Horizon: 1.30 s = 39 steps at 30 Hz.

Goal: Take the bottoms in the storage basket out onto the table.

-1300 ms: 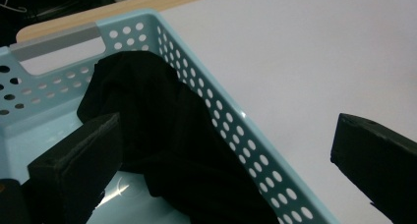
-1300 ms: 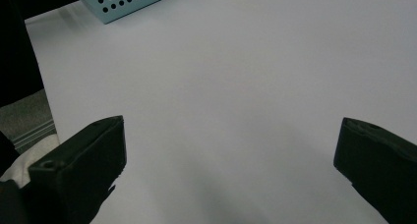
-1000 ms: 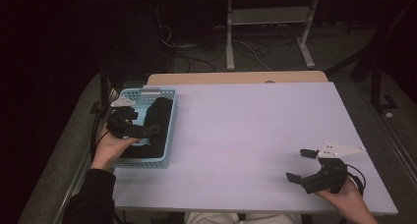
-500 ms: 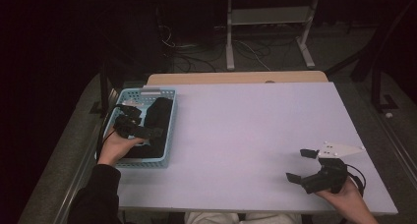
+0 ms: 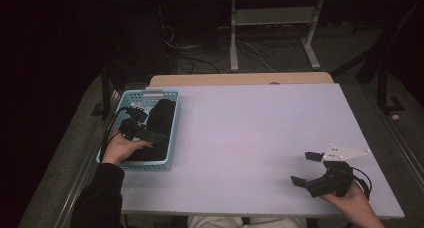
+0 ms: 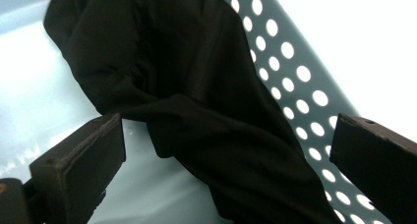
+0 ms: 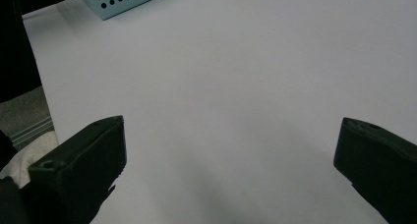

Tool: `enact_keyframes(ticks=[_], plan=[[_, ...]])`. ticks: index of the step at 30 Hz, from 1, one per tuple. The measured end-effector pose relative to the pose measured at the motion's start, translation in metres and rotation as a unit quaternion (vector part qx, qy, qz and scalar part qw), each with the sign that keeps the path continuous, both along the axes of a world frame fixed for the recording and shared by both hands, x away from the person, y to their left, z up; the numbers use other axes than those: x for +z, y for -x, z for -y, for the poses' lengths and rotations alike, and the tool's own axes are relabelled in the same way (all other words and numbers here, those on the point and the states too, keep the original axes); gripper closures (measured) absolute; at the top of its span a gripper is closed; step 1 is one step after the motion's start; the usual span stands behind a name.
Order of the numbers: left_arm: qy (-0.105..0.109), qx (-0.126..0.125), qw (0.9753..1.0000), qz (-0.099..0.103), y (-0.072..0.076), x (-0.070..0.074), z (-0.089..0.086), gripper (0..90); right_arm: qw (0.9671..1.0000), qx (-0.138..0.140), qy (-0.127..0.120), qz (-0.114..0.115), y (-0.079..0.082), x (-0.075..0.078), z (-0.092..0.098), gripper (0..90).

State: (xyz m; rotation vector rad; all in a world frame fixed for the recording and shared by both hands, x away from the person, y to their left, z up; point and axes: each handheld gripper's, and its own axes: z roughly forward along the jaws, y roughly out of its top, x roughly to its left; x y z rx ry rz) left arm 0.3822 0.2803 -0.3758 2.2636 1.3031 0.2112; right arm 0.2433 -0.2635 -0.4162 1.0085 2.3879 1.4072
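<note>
Dark floor and cabling surround a pale tabletop (image 5: 250, 138). At its 9 o'clock edge sits a perforated blue basket (image 5: 172, 133) holding a crumpled black cloth (image 5: 161, 120). Left claw (image 5: 150, 135) is lowered into the basket, jaws spread either side of a cloth fold (image 6: 196, 116), placed for a pinch not yet made. Right claw (image 5: 306, 168), jaws spread and empty, rests at 5 o'clock over bare tabletop, likely parked to receive the cloth

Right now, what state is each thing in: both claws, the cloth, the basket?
Left claw: open, down in the basket, jaws either side of the cloth.
Right claw: open, holding nothing, over bare table.
Black cloth: crumpled, lying in the basket.
Blue basket: upright at the table's left edge.
</note>
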Motion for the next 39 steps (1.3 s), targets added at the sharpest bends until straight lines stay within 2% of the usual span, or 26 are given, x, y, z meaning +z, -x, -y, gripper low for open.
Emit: enact_keyframes(ticks=[4, 8, 19, 28, 34, 39], plan=[[-0.003, -0.009, 0.9998, -0.018, -0.003, -0.004, 0.0, 5.6, 1.0, 0.0, 0.001, -0.001, 0.0, 0.0, 0.0, 0.0], [-0.004, -0.007, 0.9993, -0.036, -0.006, -0.008, -0.001, 9.3, 1.0, 0.0, 0.003, -0.001, 0.0, 0.0, 0.0, 0.0], [-0.003, -0.008, 0.9957, -0.092, -0.013, -0.019, -0.006, 14.5, 1.0, 0.0, 0.005, 0.0, 0.0, 0.0, 0.0, 0.0], [0.002, -0.019, 0.9903, -0.138, -0.019, -0.027, -0.007, 19.8, 0.9998, -0.01, 0.014, 0.013, 0.001, 0.002, 0.0, 0.0], [-0.002, -0.034, 0.9872, -0.156, -0.02, -0.03, -0.004, 23.9, 0.9992, -0.022, 0.018, 0.029, 0.002, 0.004, 0.0, 0.0], [-0.013, -0.06, 0.9811, -0.184, -0.023, -0.035, 0.001, 32.5, 0.9987, -0.032, 0.014, 0.037, 0.002, 0.006, 0.003, 0.0]])
